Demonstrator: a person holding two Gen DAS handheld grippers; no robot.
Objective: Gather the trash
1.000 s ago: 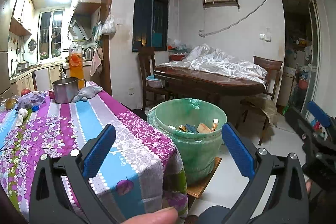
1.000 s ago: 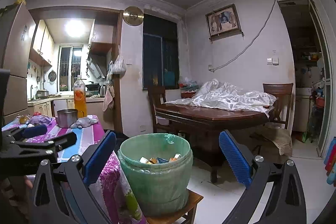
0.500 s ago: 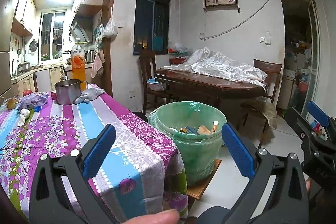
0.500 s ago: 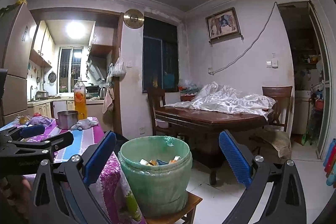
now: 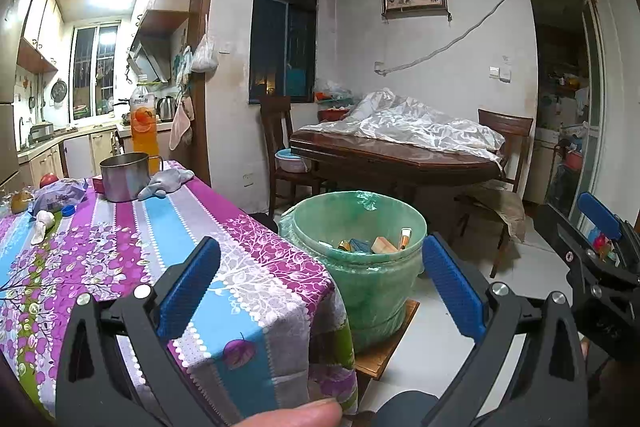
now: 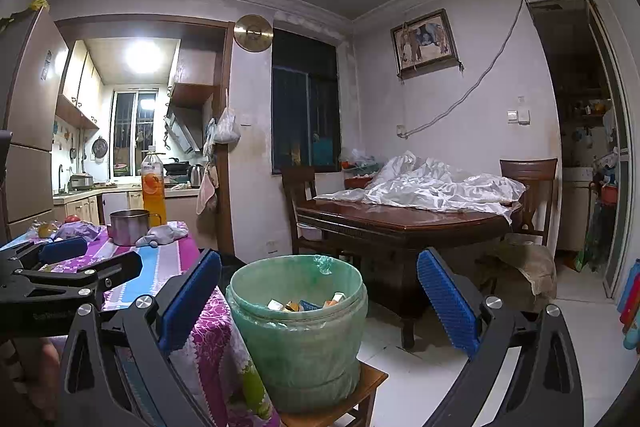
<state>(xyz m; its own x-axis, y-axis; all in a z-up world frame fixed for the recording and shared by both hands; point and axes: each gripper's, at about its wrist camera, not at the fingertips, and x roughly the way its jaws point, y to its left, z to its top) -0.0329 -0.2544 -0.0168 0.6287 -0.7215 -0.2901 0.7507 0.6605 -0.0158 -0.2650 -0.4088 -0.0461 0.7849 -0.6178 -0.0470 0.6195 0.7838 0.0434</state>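
Note:
A green bin (image 5: 356,259) (image 6: 298,331) lined with a plastic bag stands on a low wooden stool beside the table; several small wrappers and boxes (image 5: 370,243) lie inside it. My left gripper (image 5: 320,275) is open and holds nothing, hanging over the table's near corner. My right gripper (image 6: 318,301) is open too, empty, level with the bin's rim. On the table's far left lie a crumpled purple wrapper (image 5: 58,193), a blue bottle cap (image 5: 68,211) and a white scrap (image 5: 42,223).
The table has a striped floral cloth (image 5: 132,251). At its far end stand a steel pot (image 5: 126,175), a grey rag (image 5: 164,183) and an orange drink bottle (image 5: 143,125). A wooden dining table (image 5: 396,157) with chairs fills the back right.
Both grippers drifted slightly back and upward, so the bin and room sit a little lower in view. Both stayed open.

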